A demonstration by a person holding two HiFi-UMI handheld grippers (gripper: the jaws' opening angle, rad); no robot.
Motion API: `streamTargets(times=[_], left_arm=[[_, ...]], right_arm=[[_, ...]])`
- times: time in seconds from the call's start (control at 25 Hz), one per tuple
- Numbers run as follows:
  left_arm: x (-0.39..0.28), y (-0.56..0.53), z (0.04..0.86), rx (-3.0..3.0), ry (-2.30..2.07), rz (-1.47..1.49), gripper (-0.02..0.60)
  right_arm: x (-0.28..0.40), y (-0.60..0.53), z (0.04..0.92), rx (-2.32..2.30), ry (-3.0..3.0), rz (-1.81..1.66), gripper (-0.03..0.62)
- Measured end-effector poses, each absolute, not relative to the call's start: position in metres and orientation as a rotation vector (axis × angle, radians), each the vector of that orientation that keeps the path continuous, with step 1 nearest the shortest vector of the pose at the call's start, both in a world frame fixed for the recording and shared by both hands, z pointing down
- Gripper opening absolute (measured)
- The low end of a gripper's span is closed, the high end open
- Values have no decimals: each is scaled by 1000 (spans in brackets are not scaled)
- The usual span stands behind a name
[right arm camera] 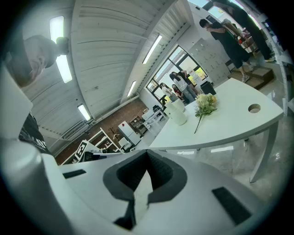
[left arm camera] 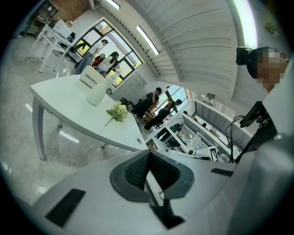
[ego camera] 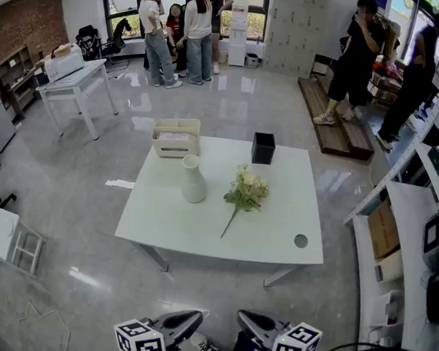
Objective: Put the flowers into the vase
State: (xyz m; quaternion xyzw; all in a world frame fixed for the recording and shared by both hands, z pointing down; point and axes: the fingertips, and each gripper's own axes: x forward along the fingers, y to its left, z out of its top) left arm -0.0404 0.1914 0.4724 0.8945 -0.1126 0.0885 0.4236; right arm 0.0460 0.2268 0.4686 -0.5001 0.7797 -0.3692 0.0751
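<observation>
The white rectangular table (ego camera: 198,234) stands well ahead of both your grippers. On it the white narrow-necked vase (ego camera: 193,180) stands upright. The bunch of cream flowers (ego camera: 246,190) lies flat just right of it, green stem towards you. Your left gripper (left arm camera: 148,155) and right gripper (right arm camera: 147,155) are held low and tipped slightly down, jaws pressed together on nothing.

The white counter (ego camera: 275,242) stands on a glossy grey floor (ego camera: 71,195). A white vase (ego camera: 193,179) stands upright left of its middle. The flowers (ego camera: 245,193) lie flat just to the vase's right, apart from it, stem toward the near edge. A cream basket (ego camera: 176,137) sits at the far edge behind the vase, a black box (ego camera: 263,148) further right. A round hole (ego camera: 300,240) marks the near right corner.
</observation>
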Motion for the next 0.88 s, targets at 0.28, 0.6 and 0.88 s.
streamTargets(times=[0.28, 0.6, 0.88], left_arm=[[-36, 197, 471, 2241, -276, 227, 5], [-38, 199, 468, 2249, -262, 225, 4], [-49, 193, 470, 2256, -274, 211, 5]], right_arm=[[51, 232, 468, -1510, 2333, -1100, 3], [46, 233, 463, -1490, 2331, -1074, 3], [49, 224, 468, -1515, 2276, -1081, 3]])
